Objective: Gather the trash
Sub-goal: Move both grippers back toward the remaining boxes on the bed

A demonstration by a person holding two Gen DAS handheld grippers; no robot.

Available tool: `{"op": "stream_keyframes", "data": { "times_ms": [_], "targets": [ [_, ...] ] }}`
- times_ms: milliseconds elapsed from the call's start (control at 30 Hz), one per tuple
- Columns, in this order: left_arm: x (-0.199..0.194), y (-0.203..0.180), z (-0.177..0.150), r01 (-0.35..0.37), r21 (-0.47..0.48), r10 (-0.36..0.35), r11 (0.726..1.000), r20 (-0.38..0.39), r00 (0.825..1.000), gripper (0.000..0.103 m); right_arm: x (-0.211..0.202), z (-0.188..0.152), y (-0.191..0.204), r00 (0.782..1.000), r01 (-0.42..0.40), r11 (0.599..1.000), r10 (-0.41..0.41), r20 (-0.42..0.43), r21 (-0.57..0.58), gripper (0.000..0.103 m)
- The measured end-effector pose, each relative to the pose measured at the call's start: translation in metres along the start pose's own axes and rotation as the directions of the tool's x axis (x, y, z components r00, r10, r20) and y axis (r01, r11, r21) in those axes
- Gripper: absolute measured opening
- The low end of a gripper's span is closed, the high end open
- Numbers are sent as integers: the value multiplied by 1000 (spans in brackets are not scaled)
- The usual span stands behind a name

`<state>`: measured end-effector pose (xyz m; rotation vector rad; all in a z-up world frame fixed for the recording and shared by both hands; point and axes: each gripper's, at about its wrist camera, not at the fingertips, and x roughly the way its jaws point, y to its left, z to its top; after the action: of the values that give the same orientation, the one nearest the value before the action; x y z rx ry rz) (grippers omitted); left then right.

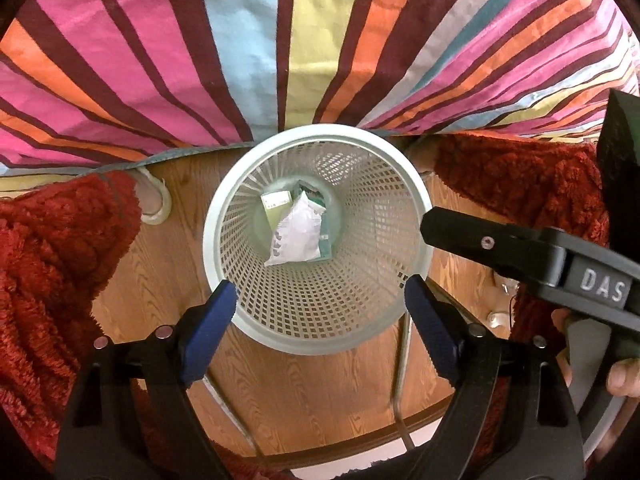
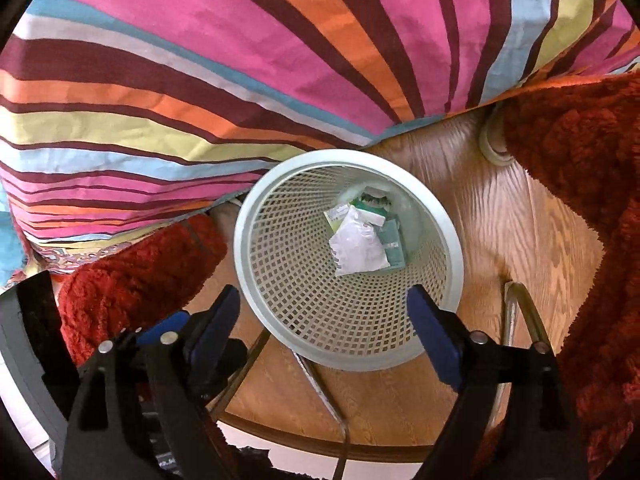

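Both grippers hang over the round white plastic mesh wastebasket (image 1: pixel 256 312), which stands on the wood-grain floor (image 1: pixel 320 392) against a bright striped bedcover (image 1: pixel 248 48), red shaggy rugs (image 1: pixel 52 264) on either side. Left gripper (image 1: pixel 320 304) and right gripper (image 2: pixel 324 308): blue-padded jaws spread wide, nothing between them. Trash sits in the basket bottom: crumpled white paper wrapper (image 1: pixel 298 236) on top, pale green carton (image 1: pixel 276 206) and teal packet (image 2: pixel 394 250) under it.

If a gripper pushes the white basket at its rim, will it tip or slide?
The basket looks like thin perforated plastic holding only a few wrappers, so probably light. It is tall and stands on smooth wood floor: a rim push may tip it, a low push slide it.
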<state>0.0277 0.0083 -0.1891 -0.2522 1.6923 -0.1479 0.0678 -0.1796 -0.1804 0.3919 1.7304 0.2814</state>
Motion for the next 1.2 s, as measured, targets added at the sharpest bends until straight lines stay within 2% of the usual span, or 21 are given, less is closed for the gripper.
{"op": "stream_keyframes", "data": {
  "times_ms": [233, 267, 300, 367, 500, 633, 767, 833, 867, 900, 1000, 1067, 1133, 1200],
  "targets": [
    [-20, -1, -5, 1, 9, -1, 1000, 82, 997, 84, -28, -8, 13, 993, -4, 997, 12, 121, -72, 82],
    [-23, -1, -6, 3, 10, -4, 1000, 96, 995, 87, -33, -9, 15, 990, 0, 997, 12, 144, -81, 82],
    [-27, -1, -6, 9, 10, -10, 1000, 113, 994, 90, -40, -10, 18, 984, 3, 995, 14, 177, -97, 82],
    [-36, 1, -8, 14, 6, -15, 1000, 150, 989, 90, -54, -12, 22, 971, 1, 992, 30, 237, -129, 82],
    [-55, 2, -12, 19, -2, -18, 1000, 238, 971, 90, -87, -19, 37, 927, 39, 978, 41, 374, -203, 82],
    [-76, 0, -15, 12, 22, -19, 1000, 337, 941, 90, -108, -22, 46, 887, 81, 966, 43, 460, -245, 82],
    [-96, -4, -17, -41, 51, 16, 998, 423, 906, 90, -125, -24, 53, 841, 133, 954, 36, 540, -270, 82],
    [-109, -4, -17, -79, 62, 40, 995, 476, 879, 90, -133, -26, 56, 815, 160, 947, 32, 578, -278, 82],
    [-114, -4, -17, -90, 65, 46, 994, 499, 866, 90, -136, -25, 57, 804, 174, 944, 29, 594, -282, 85],
    [-121, -4, -16, -103, 68, 52, 992, 527, 848, 90, -140, -24, 58, 792, 192, 938, 25, 611, -288, 94],
    [-142, -1, -13, -127, 69, 60, 990, 605, 794, 90, -148, -20, 61, 761, 223, 926, 30, 648, -305, 95],
    [-151, 2, -8, -136, 68, 64, 988, 629, 775, 96, -156, -15, 62, 738, 242, 918, 36, 674, -314, 95],
    [-160, 7, 0, -140, 58, 69, 988, 650, 757, 96, -164, -10, 62, 713, 260, 913, 38, 700, -315, 95],
    [-166, 11, 6, -127, 42, 69, 991, 654, 753, 96, -168, -4, 62, 702, 270, 910, 37, 711, -314, 95]
  ]
}}
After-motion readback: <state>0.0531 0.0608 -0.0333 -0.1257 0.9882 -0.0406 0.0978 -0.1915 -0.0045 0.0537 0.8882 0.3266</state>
